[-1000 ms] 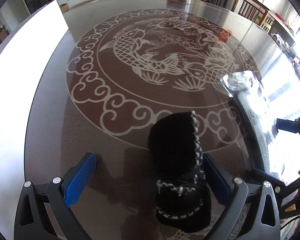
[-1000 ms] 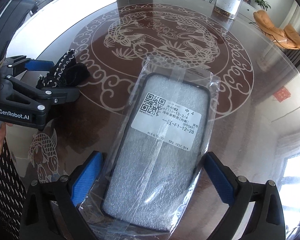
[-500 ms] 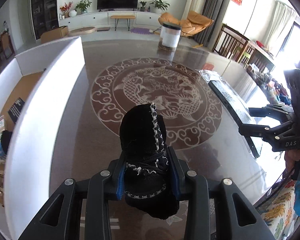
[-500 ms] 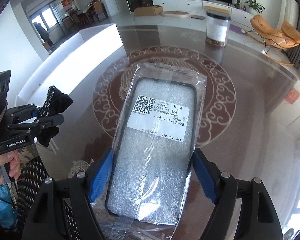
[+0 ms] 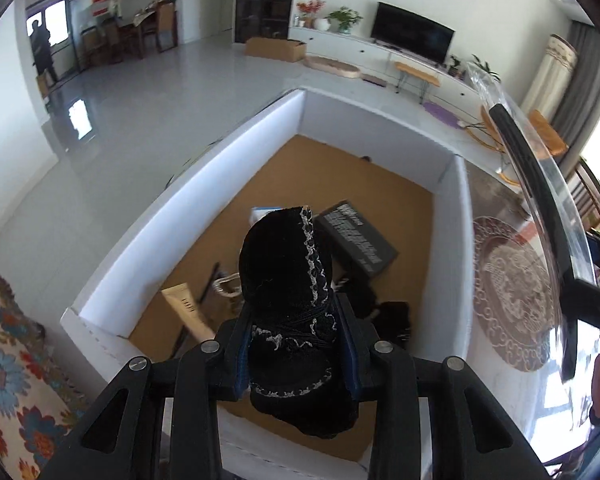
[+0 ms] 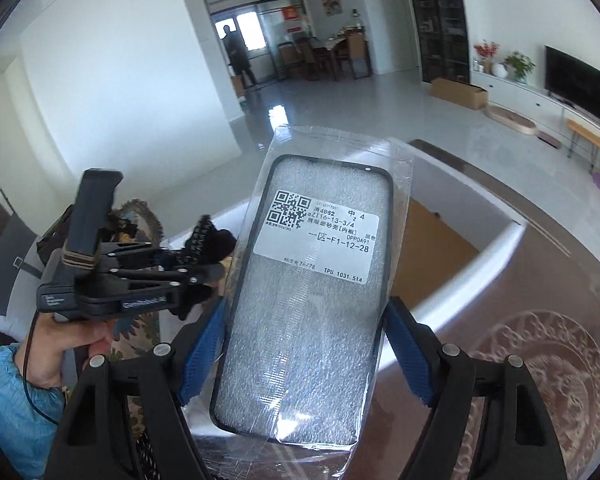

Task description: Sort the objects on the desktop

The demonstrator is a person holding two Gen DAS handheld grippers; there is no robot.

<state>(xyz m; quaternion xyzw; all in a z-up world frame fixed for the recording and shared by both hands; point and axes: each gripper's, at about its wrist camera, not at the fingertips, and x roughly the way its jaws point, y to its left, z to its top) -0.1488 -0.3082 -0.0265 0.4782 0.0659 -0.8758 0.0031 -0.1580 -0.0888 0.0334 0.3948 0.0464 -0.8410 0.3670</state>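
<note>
- Both loads are off the bench now! A second ago the black knitted pouch [image 5: 292, 312] and the bagged phone case [image 6: 312, 304] lay flat on the patterned glass; now both ride in the air.
- Left tongs [image 5: 296, 354] are clamped tight on the pouch, blue pads squeezing its waist. A second back they stood wide open around it.
- The left view has swung right over the white box [image 5: 188, 184]: cardboard floor below, with a dark grey carton [image 5: 356, 240] at about 1 o'clock from the pouch and other oddments near it.
- Right tongs [image 6: 304, 348] grip the phone case by its long edges, its QR label [image 6: 320, 236] facing the camera. From the left view the case shows edge-on at 2 o'clock.
- In the right view the left tongs sit at 9 o'clock, over the box's near end, a hand [image 6: 64, 344] in a blue sleeve behind them.
- My read: pickup is done for both, and the pouch looks ready to drop. The case looks next in line.
</note>
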